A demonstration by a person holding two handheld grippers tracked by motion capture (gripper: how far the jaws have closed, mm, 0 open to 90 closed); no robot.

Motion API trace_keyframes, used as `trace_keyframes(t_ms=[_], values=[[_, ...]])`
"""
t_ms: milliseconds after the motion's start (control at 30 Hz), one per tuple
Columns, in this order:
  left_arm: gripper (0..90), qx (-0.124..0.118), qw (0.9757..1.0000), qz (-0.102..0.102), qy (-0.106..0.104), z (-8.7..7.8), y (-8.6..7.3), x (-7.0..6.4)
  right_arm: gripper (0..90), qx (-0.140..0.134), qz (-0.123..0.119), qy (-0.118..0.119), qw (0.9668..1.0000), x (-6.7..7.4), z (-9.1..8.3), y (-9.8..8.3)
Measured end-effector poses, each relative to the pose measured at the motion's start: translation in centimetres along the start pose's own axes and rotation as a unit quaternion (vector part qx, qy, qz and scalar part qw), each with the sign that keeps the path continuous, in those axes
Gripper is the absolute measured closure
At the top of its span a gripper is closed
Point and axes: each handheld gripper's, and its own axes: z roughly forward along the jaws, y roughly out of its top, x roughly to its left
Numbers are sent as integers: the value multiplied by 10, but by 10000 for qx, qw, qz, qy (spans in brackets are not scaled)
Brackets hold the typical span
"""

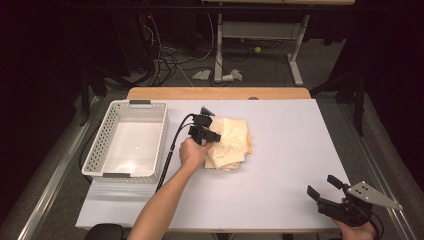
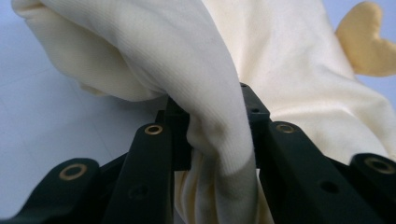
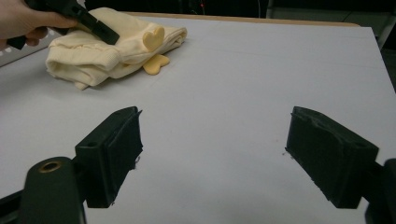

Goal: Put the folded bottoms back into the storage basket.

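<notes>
A cream-yellow folded garment [image 1: 232, 142] lies crumpled near the middle of the white table top [image 1: 290, 150]. My left gripper [image 1: 212, 136] sits at the garment's left edge, and a hand holds it from the near side. In the left gripper view its jaws are shut on a thick fold of the cream garment [image 2: 289, 60], which bulges up between the pads [image 2: 180, 135]. My right gripper [image 1: 324, 186] rests at the table's near right corner. Its jaws stand wide apart over bare table [image 3: 212, 149], nothing between them. A darker yellow heart-shaped piece [image 3: 153, 39] pokes out of the garment [image 3: 93, 60].
A white perforated plastic basket [image 1: 97, 145] stands at the left of the table with nothing visible inside. A cable [image 1: 172, 147] runs from the left gripper along the basket's right side. Beyond the table's far wooden edge [image 1: 220, 93] are desk legs and loose cables on the floor.
</notes>
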Motion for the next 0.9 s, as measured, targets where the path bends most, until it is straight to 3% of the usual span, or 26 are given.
trace_keyframes(t_ms=[200,433,900], values=[[699,-106,9997,230,-66,-15,-1,-10,186,-4,-9,-1,10000,0,0,0],[705,-328,9976,607,-92,-31,-3,-21,186,2,-10,-3,10000,0,0,0],[706,-536,9953,748,-296,-56,-7,-24,186,-7,-11,-10,10000,0,0,0]])
